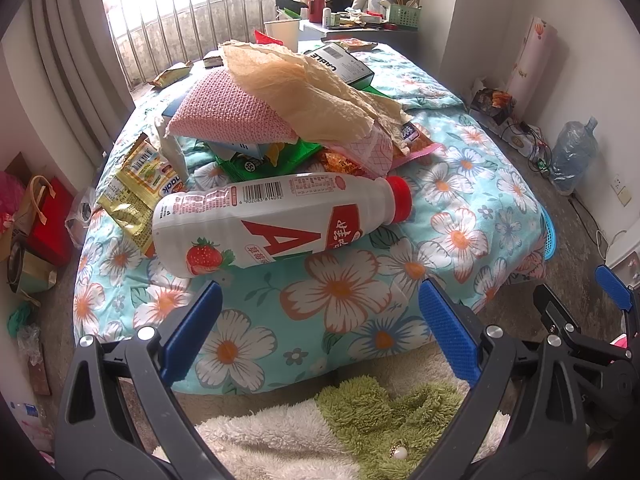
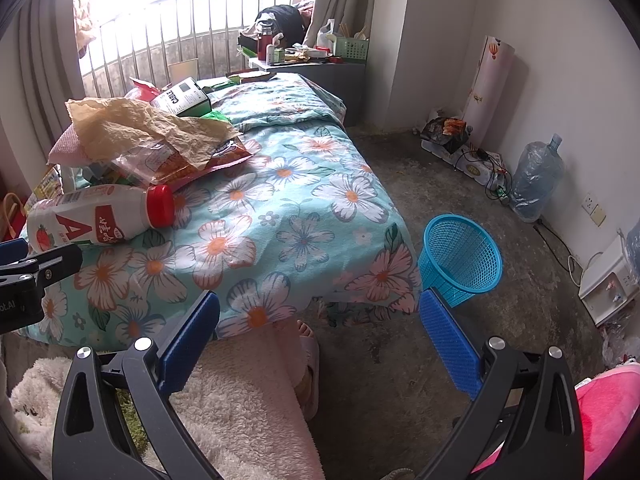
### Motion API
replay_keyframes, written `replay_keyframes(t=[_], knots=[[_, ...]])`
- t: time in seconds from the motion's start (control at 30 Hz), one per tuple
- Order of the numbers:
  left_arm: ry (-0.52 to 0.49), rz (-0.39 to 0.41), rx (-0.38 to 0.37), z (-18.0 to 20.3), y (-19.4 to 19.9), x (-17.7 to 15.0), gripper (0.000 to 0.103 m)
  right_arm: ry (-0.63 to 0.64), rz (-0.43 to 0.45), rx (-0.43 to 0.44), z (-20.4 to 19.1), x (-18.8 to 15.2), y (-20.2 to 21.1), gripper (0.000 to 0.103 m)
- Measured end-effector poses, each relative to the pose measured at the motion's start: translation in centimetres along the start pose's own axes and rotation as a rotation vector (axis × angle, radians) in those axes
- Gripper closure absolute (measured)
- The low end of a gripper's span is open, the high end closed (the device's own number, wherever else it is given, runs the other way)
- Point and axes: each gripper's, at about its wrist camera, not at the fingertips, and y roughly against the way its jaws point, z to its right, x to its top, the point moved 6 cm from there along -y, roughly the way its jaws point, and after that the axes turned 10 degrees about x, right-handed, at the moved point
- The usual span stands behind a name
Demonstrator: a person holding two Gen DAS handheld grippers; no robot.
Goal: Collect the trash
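A white milk bottle (image 1: 276, 224) with a red cap lies on its side on the flowered bed cover (image 1: 340, 312), in front of a heap of trash: brown crumpled paper (image 1: 312, 92), a pink cloth (image 1: 224, 108) and snack wrappers (image 1: 140, 184). My left gripper (image 1: 320, 328) is open, just short of the bottle, nothing between its blue pads. My right gripper (image 2: 320, 332) is open too, low over the bed's corner, with the bottle (image 2: 100, 216) to its far left. A blue mesh basket (image 2: 460, 260) stands on the floor beside the bed.
A person's fleece-clad leg (image 2: 260, 400) and slippered foot (image 2: 308, 364) are below the right gripper. A water jug (image 2: 536, 176), cables and a power strip (image 2: 480, 164) line the right wall. A cluttered bedside table (image 2: 304, 64) stands at the back. Bags (image 1: 44, 216) lie left of the bed.
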Motion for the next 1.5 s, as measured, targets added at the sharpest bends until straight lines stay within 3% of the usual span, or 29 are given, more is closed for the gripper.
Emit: replay_keyframes(t=[1.5], knots=[[0.004,-0.018,-0.006,-0.07,-0.61,-0.48,0.009,-0.019,-0.002,0.015,-0.38,0.47,-0.03,0.005]])
